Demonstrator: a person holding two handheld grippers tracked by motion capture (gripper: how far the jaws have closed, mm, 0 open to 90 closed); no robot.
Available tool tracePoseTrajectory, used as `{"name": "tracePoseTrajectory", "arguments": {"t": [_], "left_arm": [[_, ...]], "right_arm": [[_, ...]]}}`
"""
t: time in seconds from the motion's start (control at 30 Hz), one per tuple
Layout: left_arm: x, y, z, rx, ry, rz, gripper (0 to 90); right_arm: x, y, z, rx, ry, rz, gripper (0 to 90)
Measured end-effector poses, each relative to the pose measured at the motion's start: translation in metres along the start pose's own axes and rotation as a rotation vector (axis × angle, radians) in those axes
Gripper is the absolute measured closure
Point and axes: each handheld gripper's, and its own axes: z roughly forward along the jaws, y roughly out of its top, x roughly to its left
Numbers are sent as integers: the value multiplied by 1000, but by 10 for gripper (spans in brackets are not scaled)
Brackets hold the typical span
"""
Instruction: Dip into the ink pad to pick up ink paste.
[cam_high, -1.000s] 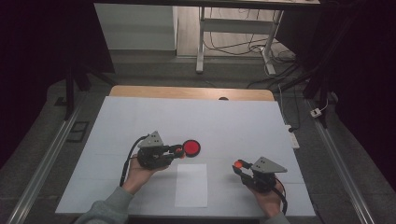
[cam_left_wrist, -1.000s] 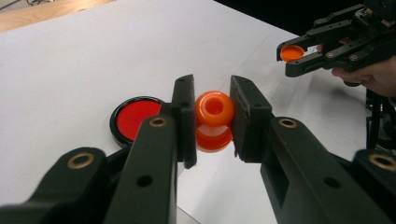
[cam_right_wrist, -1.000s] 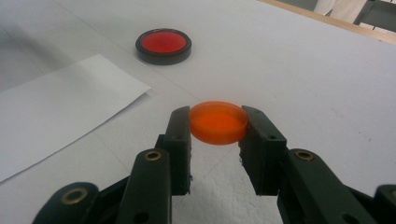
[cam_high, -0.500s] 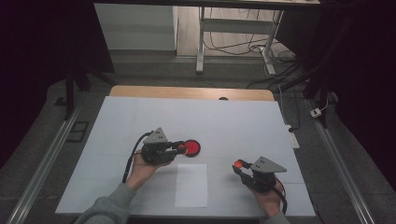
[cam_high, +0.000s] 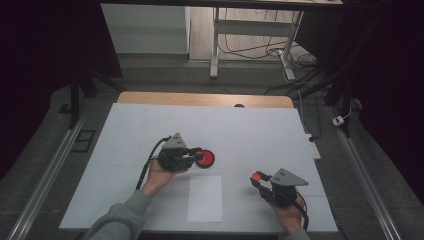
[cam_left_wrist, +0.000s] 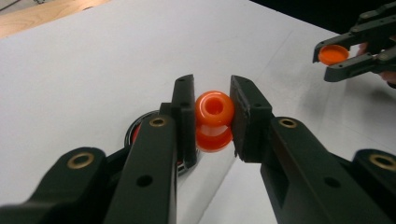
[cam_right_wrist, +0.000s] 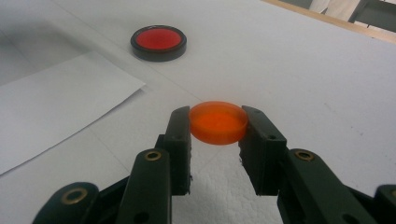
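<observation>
Orange bottle (cam_left_wrist: 214, 120) sits clamped in the left gripper (cam_left_wrist: 212, 116) over the red-filled dish (cam_right_wrist: 159, 43); the right gripper (cam_right_wrist: 218, 125) pinches its cap (cam_right_wrist: 218, 122) (probably just unscrewed), so next comes tipping the bottle toward the dish

I've got the table (cam_high: 150, 125) in front of me, covered in white with a wooden strip at its far edge. A sheet of paper (cam_high: 205, 198) lies flat near me, a red disc with a black rim (cam_right_wrist: 158, 42) just beyond it.
</observation>
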Motion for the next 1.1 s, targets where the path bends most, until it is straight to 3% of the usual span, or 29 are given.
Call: {"name": "tracePoseTrajectory", "arguments": {"t": [0.4,1.1], "left_arm": [[11,0,22,40,21,8,726],[21,-8,45,78,38,1,726]], "right_arm": [[-1,-2,0,10,-6,4,645],[-1,-2,1,16,-6,4,645]]}}
